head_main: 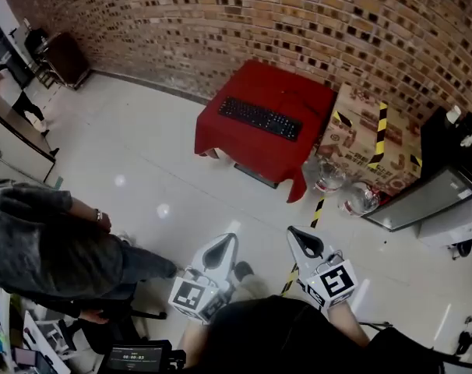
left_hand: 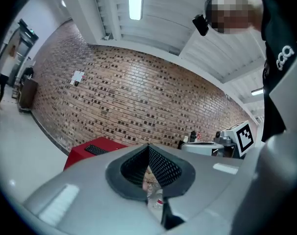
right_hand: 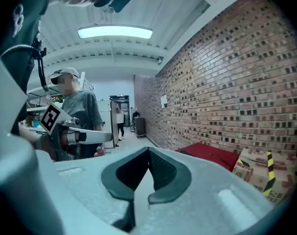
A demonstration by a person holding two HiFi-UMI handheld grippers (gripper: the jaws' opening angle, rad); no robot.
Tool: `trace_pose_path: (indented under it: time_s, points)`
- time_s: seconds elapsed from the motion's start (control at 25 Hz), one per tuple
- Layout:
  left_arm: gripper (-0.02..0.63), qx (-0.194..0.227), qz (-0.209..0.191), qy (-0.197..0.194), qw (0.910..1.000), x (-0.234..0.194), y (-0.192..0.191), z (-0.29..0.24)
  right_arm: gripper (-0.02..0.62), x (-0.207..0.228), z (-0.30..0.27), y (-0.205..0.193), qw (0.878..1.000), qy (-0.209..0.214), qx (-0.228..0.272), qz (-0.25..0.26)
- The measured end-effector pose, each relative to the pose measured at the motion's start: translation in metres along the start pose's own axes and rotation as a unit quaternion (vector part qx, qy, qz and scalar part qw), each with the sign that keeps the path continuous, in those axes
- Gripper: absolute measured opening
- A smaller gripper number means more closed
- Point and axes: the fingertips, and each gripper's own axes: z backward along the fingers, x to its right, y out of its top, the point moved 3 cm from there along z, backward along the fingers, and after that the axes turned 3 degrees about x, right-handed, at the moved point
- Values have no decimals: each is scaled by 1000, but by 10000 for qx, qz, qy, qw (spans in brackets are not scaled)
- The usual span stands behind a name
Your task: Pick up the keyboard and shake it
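While the left tool and right tool are both closed on nothing, the keyboard lies on the red worktop.
From the head view, the keyboard sits at about twelve o'clock from both tools, well apart; each tool's jaws meet at the tips.

Keyboard on bench; box just R of bench, wall behind. L tongs & R tongs well short.
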Motion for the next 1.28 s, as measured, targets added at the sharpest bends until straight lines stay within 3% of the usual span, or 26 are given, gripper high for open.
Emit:
trace_pose_path:
  time_s: [0.32, 0.52, 0.76, 1.08, 1.28]
  points:
    - [15, -96, 8, -108, 9999, -64, 24, -24, -9, 0, -64, 1, 9998, -132, -85, -126]
    - [15, -116, 44, -28, 9999, -97, 22, -55, -9, 25, -92, -10, 9992, -221, -217, -255]
    - [15, -129, -26, 47, 9999, -147, 32, -116, -9, 77, -157, -13, 9988, -192, -216, -392]
    - [15, -219, -132, 246, 9994, -223, 60, -225, -9, 181, -255, 2, 9984, -220, -175, -499]
    - [15, -290, -159, 270, 9991, -253, 69, -286, -9, 232, -286, 11, 9978, -312, -148, -569]
